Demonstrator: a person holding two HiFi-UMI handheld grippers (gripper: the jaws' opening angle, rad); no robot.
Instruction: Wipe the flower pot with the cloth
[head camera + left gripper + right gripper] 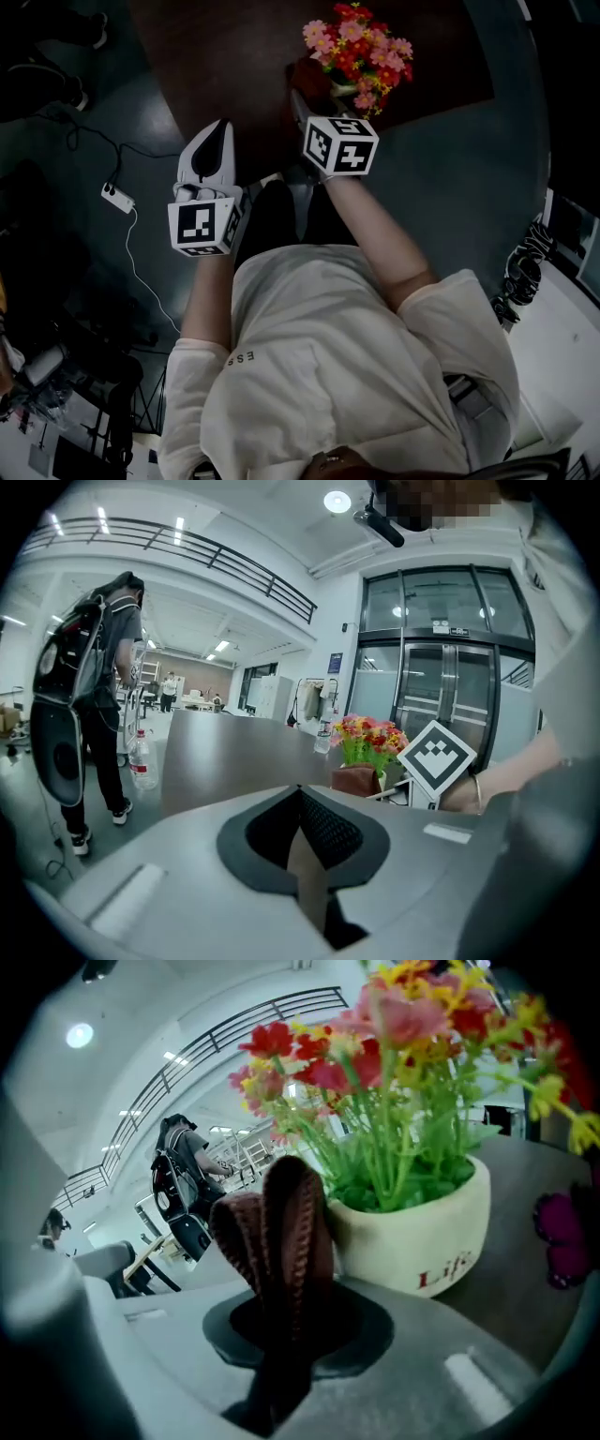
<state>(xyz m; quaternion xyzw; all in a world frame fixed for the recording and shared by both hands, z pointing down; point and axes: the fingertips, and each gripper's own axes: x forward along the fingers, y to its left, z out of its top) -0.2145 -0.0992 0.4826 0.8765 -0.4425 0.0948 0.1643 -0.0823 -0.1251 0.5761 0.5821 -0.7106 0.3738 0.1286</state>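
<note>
Pot (422, 1227): cream, red lettering (455, 1269), red-pink-yellow flowers (394, 1044) | cloth (286, 1222): brown, folded, pinched in right tool (281, 1354) | left tool (302, 803): pressed together, empty

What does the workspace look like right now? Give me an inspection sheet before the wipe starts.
Surface: dark brown tabletop, plain and matte.
Job's things: cream ceramic flower pot upright, holding red, pink and yellow flowers; dark brown knitted cloth right in front of the pot, contact unclear.
Clutter: small purple object on the table beside the pot, kind unclear.
Grippers: left tongs shut, empty; right tongs shut on the cloth.
Cables: white power strip and white cable on the floor left of the table.
Surroundings: person with a black backpack standing nearby; glass doors behind the table.
</note>
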